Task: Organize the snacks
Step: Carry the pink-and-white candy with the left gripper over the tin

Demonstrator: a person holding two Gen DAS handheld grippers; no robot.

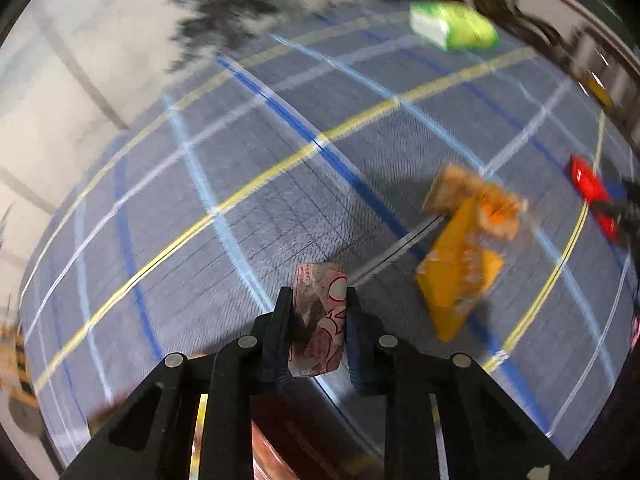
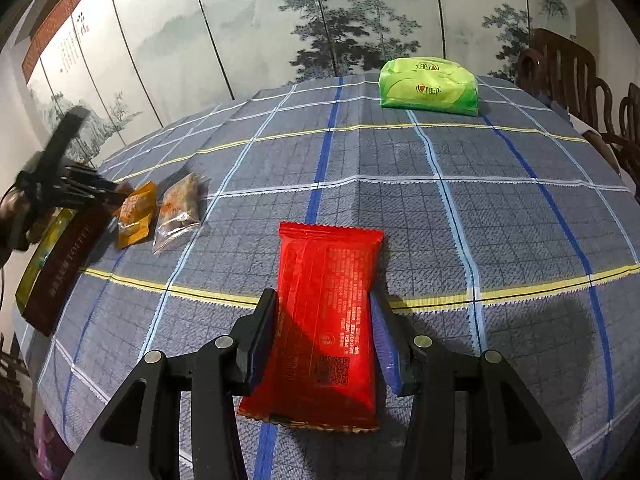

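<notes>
Red packet (image 2: 326,328) between open right tongs (image 2: 324,336).

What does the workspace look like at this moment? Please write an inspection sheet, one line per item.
Surface: table under a blue checked cloth, flat.
Job's things: red snack pack between the right tool's fingers; pink-and-white snack in the left tool; orange packet and clear packet side by side on the cloth.
Clutter: green tissue pack at the far edge; dark brown box at the left edge.
Grippers: left tool shut on the snack; right tool around the red pack, contact unclear.
Cables: nothing seen.
Surroundings: painted tree screen; wooden chairs.
</notes>
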